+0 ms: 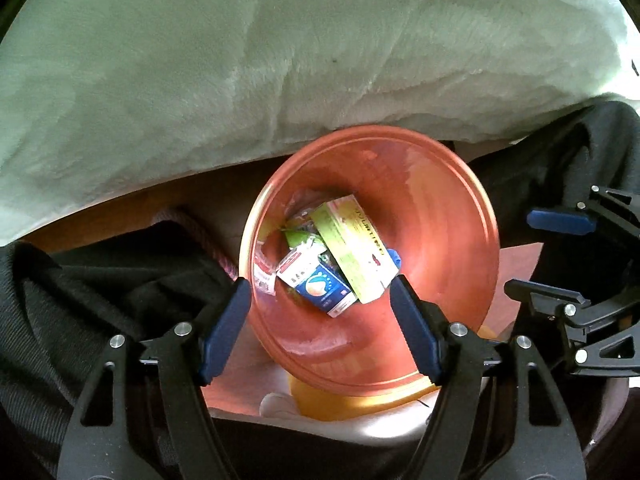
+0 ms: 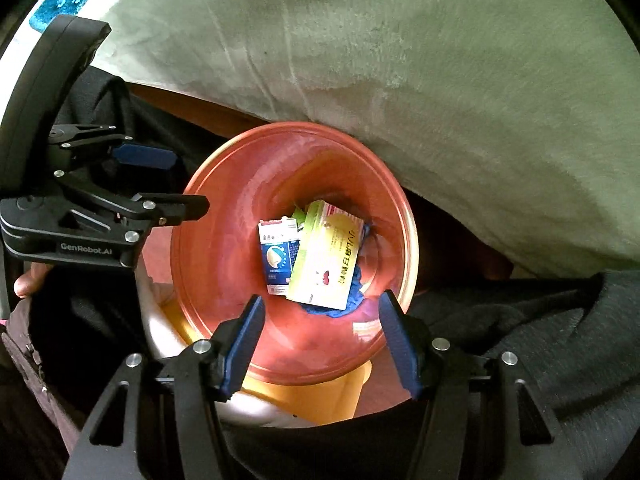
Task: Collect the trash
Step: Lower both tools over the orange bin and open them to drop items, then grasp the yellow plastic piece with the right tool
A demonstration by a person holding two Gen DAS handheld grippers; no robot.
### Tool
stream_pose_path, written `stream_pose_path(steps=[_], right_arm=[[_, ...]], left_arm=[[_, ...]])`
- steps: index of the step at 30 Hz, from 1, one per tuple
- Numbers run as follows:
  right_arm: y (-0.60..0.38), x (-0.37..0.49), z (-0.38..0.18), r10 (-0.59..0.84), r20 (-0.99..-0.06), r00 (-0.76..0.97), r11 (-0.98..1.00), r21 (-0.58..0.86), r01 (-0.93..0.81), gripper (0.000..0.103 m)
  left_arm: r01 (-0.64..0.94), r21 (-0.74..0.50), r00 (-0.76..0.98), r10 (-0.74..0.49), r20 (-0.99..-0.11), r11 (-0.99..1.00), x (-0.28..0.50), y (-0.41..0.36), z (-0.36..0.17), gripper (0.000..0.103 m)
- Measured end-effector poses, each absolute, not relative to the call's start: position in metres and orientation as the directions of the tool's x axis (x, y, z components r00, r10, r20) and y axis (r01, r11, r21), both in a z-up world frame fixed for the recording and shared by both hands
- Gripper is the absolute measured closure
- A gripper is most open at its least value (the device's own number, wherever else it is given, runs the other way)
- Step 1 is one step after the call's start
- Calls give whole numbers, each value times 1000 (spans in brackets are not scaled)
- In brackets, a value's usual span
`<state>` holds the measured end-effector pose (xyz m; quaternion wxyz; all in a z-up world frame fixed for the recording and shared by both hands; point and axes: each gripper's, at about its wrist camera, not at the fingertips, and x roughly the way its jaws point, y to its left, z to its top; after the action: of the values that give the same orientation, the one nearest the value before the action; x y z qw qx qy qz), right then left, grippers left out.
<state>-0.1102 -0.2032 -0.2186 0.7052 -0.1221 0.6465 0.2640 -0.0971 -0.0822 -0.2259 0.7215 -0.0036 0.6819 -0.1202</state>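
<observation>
The trash lay at the bottom of a round, glossy red plastic bin (image 2: 208, 272), in the lower middle of both views: a yellow-green cardboard box with printed characters (image 2: 326, 258) leaning across a smaller blue-and-white carton (image 2: 278, 258), with a crumpled blue scrap (image 2: 354, 294) and torn wrappers beneath them. To judge by their look, these cartons were light, thin-walled and easily crushed — best taken across the narrow faces or by an edge, with a mild squeeze. The scrap looked soft and would bunch up in a pinch. The bin itself appeared stiff but smooth, so its rolled rim offered the surest hold.

The left hand-held gripper (image 1: 320, 298) hung over the bin's near edge at the bottom of its view, blue pads apart, nothing between them. The right hand-held gripper (image 2: 320, 316) stood likewise parted and empty over the near rim — it held none of the trash.

A pale green fleecy blanket (image 1: 280, 60) filled the upper half of both frames, and dark fabric (image 1: 100, 288) lay to the sides. A yellow object (image 2: 304, 400) showed just under the bin's lower rim; what it was I could not tell.
</observation>
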Motion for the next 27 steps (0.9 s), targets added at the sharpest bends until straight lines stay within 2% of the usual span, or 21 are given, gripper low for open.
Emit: stream_pose_path(steps=[3, 5, 7, 13, 19, 27], right_arm=[[-204, -116, -211, 213, -976, 47, 830, 155, -536, 32], [-204, -119, -203, 221, -974, 59, 823, 154, -546, 31], [-206, -122, -192, 238, -968, 75, 818, 158, -552, 25], [-214, -117, -143, 318, -932, 175, 815, 175, -553, 14], [-226, -100, -97, 390, -876, 284, 825, 196, -529, 13], [-232, -54, -45, 381, -801, 462, 861, 125, -493, 13]], left_arm=[[171, -211, 72, -226, -972, 962, -101, -77, -212, 33], [174, -238, 99, -257, -961, 956, -105, -74, -200, 33], [174, -267, 138, -292, -947, 948, -110, -68, -184, 31], [189, -242, 313, -292, -904, 952, -116, -52, -132, 26], [174, -214, 477, -272, -836, 961, -113, -36, -87, 15], [108, -176, 594, -205, -778, 979, -83, -16, -61, 15]])
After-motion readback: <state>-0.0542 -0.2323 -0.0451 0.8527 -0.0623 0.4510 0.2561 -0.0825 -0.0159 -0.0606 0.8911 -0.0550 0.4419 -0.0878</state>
